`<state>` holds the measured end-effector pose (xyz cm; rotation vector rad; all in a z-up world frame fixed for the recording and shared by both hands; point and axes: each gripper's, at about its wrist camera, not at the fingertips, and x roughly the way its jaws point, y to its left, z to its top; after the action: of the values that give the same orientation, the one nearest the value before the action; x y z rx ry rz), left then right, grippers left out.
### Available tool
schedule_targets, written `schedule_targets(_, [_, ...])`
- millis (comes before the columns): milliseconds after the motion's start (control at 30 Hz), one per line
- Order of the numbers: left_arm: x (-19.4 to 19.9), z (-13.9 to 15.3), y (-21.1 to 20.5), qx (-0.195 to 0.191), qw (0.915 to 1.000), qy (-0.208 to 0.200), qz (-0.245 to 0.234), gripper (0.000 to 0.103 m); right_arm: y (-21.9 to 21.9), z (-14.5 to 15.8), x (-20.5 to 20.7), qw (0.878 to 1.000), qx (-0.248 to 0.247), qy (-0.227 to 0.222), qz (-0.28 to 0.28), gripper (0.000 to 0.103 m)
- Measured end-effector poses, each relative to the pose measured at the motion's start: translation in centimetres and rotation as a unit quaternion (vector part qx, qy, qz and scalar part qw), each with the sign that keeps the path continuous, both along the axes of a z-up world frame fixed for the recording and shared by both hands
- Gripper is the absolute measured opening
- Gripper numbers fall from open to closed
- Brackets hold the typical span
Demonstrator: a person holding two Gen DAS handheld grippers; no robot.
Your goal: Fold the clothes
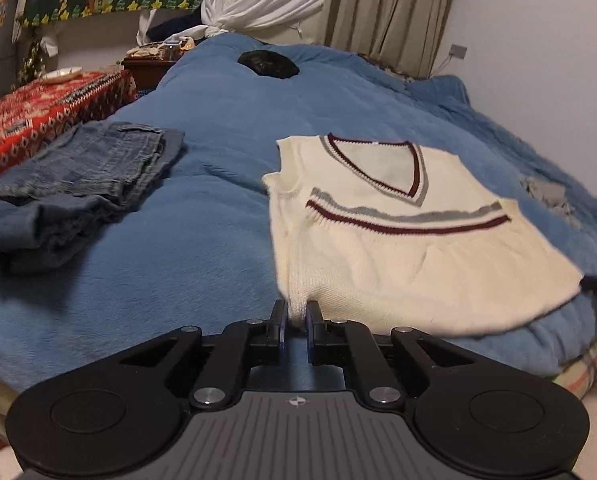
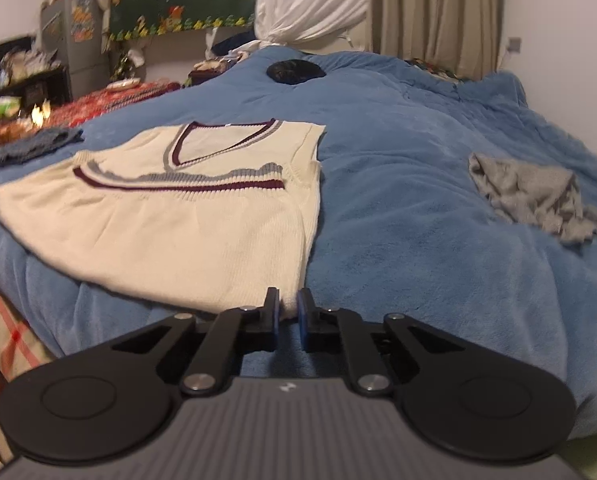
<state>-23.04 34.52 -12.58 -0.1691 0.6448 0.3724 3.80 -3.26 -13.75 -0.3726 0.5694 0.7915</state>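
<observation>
Left wrist view had my left gripper [image 1: 296, 314] pinched on the near left hem corner of the vest [image 1: 398, 236], with knit showing between the nearly closed fingers. On the right wrist view my right gripper [image 2: 288, 303] was clamped the same way on the other hem corner. I judged the step in hand to be a fold of the hem away from me, toward the neckline. To do it well I needed both corners lifted level and carried together, so the hem stayed taut and landed square across the stripes, without dragging the body along the fleece.

The vest lay front-up on the blue bed [image 1: 202, 248], spread nearly flat, collar at the far end, its hem at the bed's near edge. It was cream knit with a V-neck and maroon and grey bands. Folded jeans [image 1: 78, 184] sat well to its left, a crumpled grey cloth [image 2: 534, 196] well to its right.
</observation>
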Motion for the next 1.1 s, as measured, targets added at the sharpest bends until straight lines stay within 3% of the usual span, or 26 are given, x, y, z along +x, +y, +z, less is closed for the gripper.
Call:
schedule_targets(67, [-0.4, 0.4, -0.3, 0.020, 0.9997, 0.009, -0.005, 0.013, 0.4, 0.9, -1.3, 0.998, -0.032, -0.042, 0.024, 0.012])
schedule_targets(167, [-0.5, 1.8, -3.2, 0.132, 0.9902, 0.013, -0.045, 0.016, 2.2, 2.0, -4.3, 0.985, -0.083, -0.116, 0.095, 0.013])
schedule_targets(300, [1.4, 1.7, -8.0, 0.218, 0.9660, 0.003, -0.139, 0.020, 6.1, 1.0, -8.5, 0.947, -0.143, -0.197, 0.211, 0.020])
schedule_targets(367, [2.8, 0.9, -10.6, 0.256, 0.9476, 0.006, -0.191, 0.021, 8.1, -0.6, -10.2, 0.923, -0.169, -0.230, 0.259, 0.020])
schedule_targets(533, [5.5, -2.6, -15.7, 0.354, 0.8894, 0.020, -0.289, 0.021, 11.6, -4.6, -13.3, 0.864, -0.216, -0.300, 0.342, 0.024])
schedule_targets(633, [6.2, -4.1, -17.0, 0.404, 0.8575, 0.030, -0.317, 0.022, 12.4, -6.1, -13.9, 0.841, -0.232, -0.325, 0.364, 0.024])
schedule_targets(767, [6.6, -5.4, -17.8, 0.445, 0.8254, 0.041, -0.345, 0.028, 12.8, -6.7, -13.7, 0.827, -0.235, -0.352, 0.371, 0.022])
schedule_targets(800, [6.6, -5.5, -18.0, 0.452, 0.8190, 0.041, -0.352, 0.028, 12.8, -6.6, -13.7, 0.825, -0.233, -0.356, 0.371, 0.016])
schedule_targets(867, [6.7, -5.7, -18.3, 0.468, 0.8060, 0.040, -0.360, 0.028, 12.8, -6.2, -13.7, 0.828, -0.222, -0.362, 0.367, 0.009])
schedule_targets(1033, [6.6, -5.9, -19.1, 0.502, 0.7783, 0.030, -0.376, 0.033, 12.6, -5.4, -13.8, 0.831, -0.213, -0.365, 0.362, 0.009])
schedule_targets(1100, [6.4, -6.1, -19.5, 0.510, 0.7678, 0.029, -0.386, 0.043, 12.5, -5.2, -13.8, 0.834, -0.211, -0.365, 0.357, 0.008])
